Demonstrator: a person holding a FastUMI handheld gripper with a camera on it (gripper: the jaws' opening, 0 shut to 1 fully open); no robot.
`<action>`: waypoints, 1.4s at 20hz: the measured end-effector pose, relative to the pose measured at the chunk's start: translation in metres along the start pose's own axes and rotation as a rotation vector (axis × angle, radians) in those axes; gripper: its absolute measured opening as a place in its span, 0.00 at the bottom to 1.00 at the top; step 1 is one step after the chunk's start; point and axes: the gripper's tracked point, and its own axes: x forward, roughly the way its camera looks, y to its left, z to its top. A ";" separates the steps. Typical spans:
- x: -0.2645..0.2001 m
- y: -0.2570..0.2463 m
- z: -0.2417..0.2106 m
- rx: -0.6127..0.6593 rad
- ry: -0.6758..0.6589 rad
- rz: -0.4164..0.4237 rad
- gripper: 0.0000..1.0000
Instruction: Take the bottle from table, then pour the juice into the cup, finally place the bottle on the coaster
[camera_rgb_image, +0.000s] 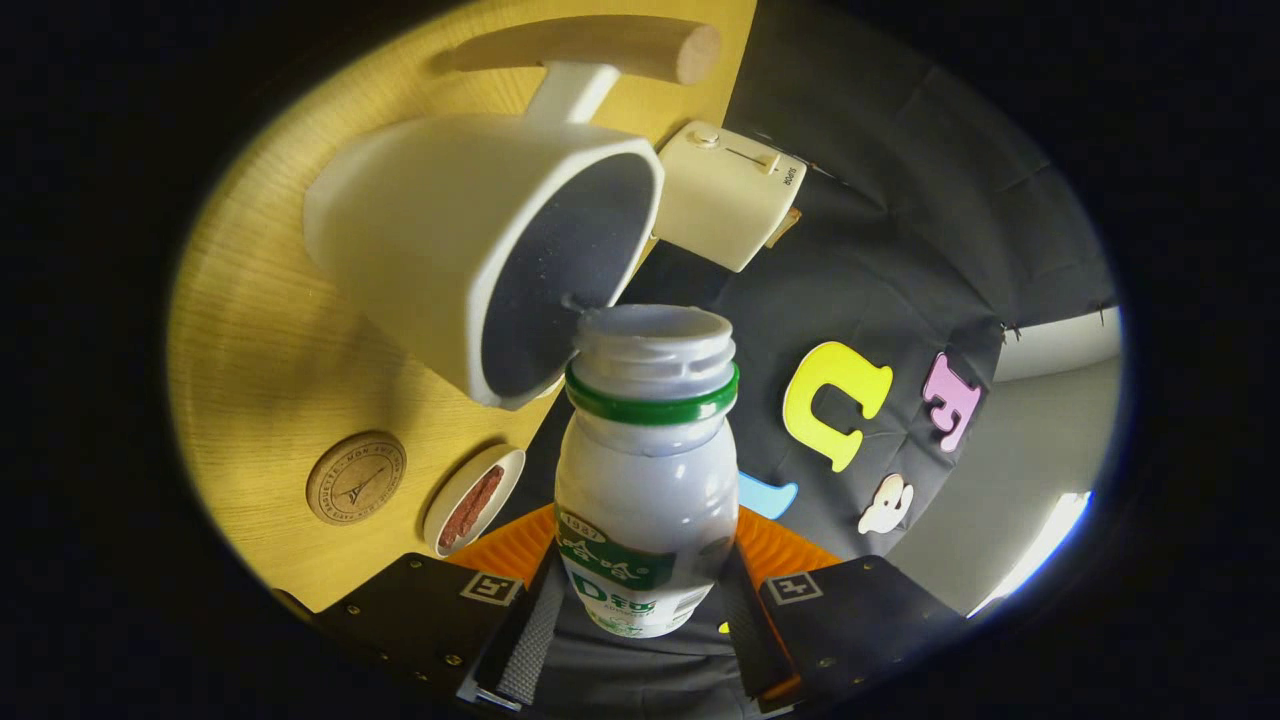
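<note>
My hand-held gripper (640, 610) clamped the bottle (645, 480); its open mouth lay at the cup (480, 250) rim, eleven o'clock.

A cream toaster (728, 193) stands on the light wooden table (270, 340), at the table's edge next to the dark cloth wall. Well apart from the toaster, along that same edge, lies a small white dish (474, 500) with something reddish-brown in it. A wooden rod-shaped handle (600, 50) on a white stem shows near the toaster, toward the table's far part
</note>
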 end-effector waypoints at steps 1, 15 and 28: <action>0.000 0.004 0.000 0.027 -0.003 0.014 0.74; -0.004 0.016 -0.003 0.472 -0.055 0.119 0.74; -0.018 0.025 -0.022 1.162 -0.105 0.241 0.74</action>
